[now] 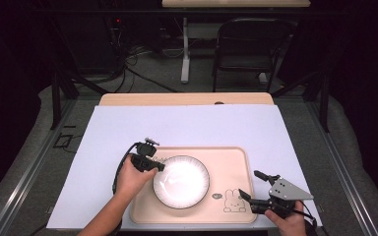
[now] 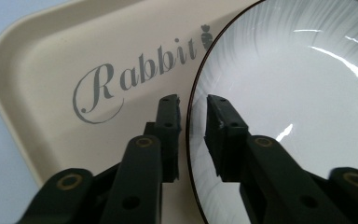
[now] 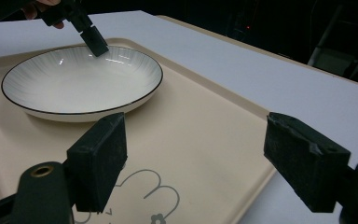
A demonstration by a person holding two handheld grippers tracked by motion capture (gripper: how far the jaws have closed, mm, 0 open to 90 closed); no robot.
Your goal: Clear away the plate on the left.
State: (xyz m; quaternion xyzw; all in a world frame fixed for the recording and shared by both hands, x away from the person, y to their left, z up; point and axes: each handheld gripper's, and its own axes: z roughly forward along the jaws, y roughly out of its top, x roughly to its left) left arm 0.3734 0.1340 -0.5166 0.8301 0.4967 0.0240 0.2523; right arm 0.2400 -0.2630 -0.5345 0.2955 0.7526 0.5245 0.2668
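I have the left gripper (image 2: 193, 105) straddling the white plate's (image 1: 181, 181) left rim, jaws slightly apart, pads not pressing. The plate sits mid-tray (image 1: 226, 156), near the desk's (image 1: 187, 123) front edge. My right gripper (image 3: 193, 154) hovers spread wide at the tray's front right corner.

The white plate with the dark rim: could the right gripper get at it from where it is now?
Probably yes: the right gripper stands open, with bare beige tray between it and the white plate.
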